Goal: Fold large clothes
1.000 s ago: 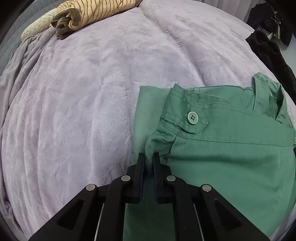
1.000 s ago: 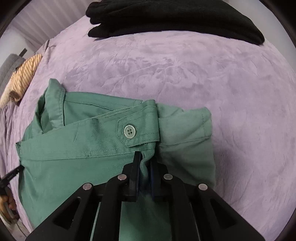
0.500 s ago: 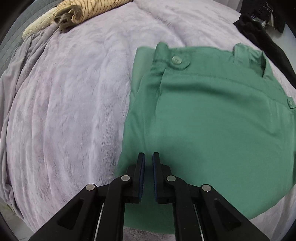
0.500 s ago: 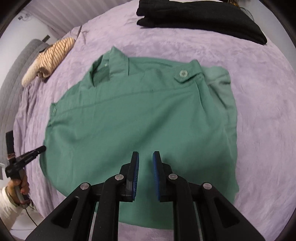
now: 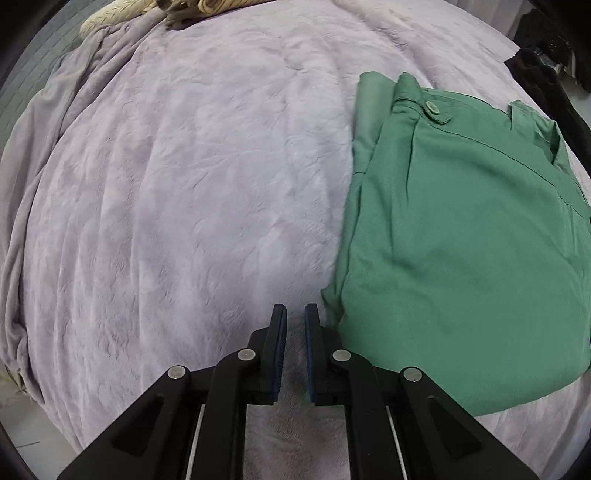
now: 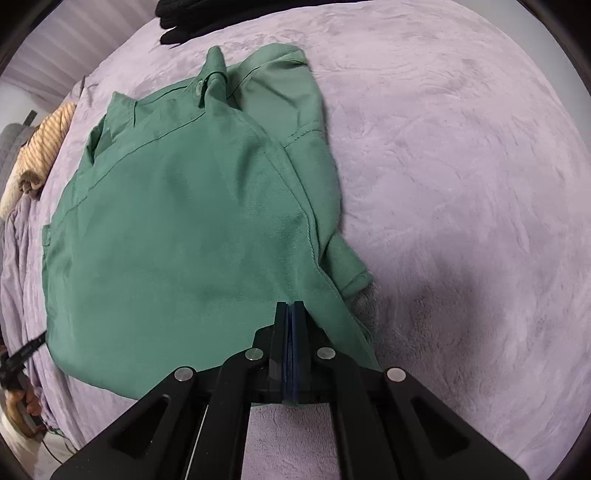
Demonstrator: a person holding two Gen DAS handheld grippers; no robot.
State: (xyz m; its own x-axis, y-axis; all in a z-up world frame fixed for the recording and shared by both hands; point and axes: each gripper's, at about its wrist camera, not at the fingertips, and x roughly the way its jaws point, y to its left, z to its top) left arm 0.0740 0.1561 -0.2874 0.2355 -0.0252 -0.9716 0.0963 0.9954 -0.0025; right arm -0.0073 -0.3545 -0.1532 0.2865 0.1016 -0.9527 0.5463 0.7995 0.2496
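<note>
Since a second ago both grippers have let go of the shirt's button tabs and pulled back to its near edge. The left gripper [image 5: 295,314] now hangs over bare blanket [image 5: 192,206] just left of the shirt [image 5: 461,236], jaws a narrow gap apart, holding nothing. The right gripper [image 6: 290,308] is clamped on the hem of the shirt [image 6: 177,236], which lies folded on the blanket [image 6: 461,166].

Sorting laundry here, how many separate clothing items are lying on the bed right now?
3. A green shirt near the front, a striped tan garment at the far left edge, and dark clothing at the far edge, which may be more than one piece.
</note>
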